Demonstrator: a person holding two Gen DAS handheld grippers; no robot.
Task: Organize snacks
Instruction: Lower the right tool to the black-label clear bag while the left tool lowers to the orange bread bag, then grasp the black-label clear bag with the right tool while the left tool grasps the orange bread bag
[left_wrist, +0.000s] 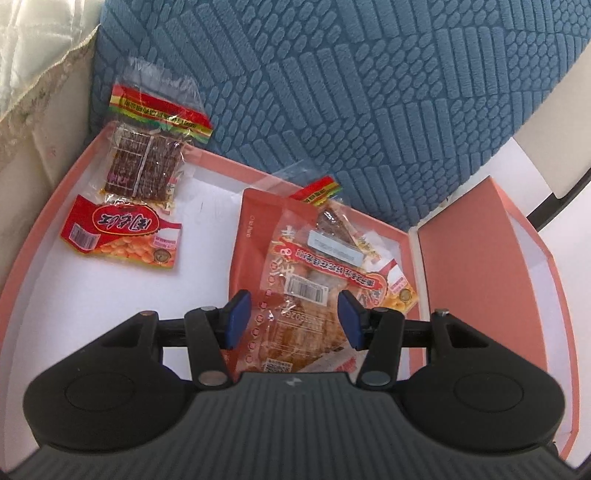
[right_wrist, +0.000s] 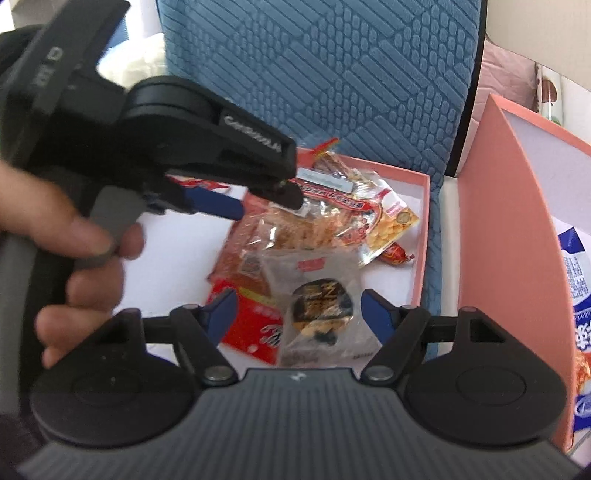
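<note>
Your left gripper (left_wrist: 293, 319) stands with its jaws spread, the blue pads (left_wrist: 238, 319) clear of everything; nothing is pinched. Directly beneath and ahead of it lies the clear packet (left_wrist: 306, 295), printed with a barcode, resting on the flat red pouch (left_wrist: 255, 236) inside the pink box (left_wrist: 26, 291). The packet's long axis runs roughly along the gripper's pointing line, so the jaws straddle its width. Your right gripper (right_wrist: 299, 314) is likewise spread and holds nothing; below it lies a round dark snack (right_wrist: 321, 306) in a clear wrapper, beside a red packet (right_wrist: 255, 328). From the right wrist view, the left gripper sits above the heap's far-left part, with your left hand (right_wrist: 74, 240) on its grip. The heap occupies the box's right half. Two further packets, a dark bar pack (left_wrist: 144, 166) and a bean pack (left_wrist: 122, 236), lie well apart at the left. Judged from this layout, each gripper is nearest its own item; descend straight down to close across the short width.
</note>
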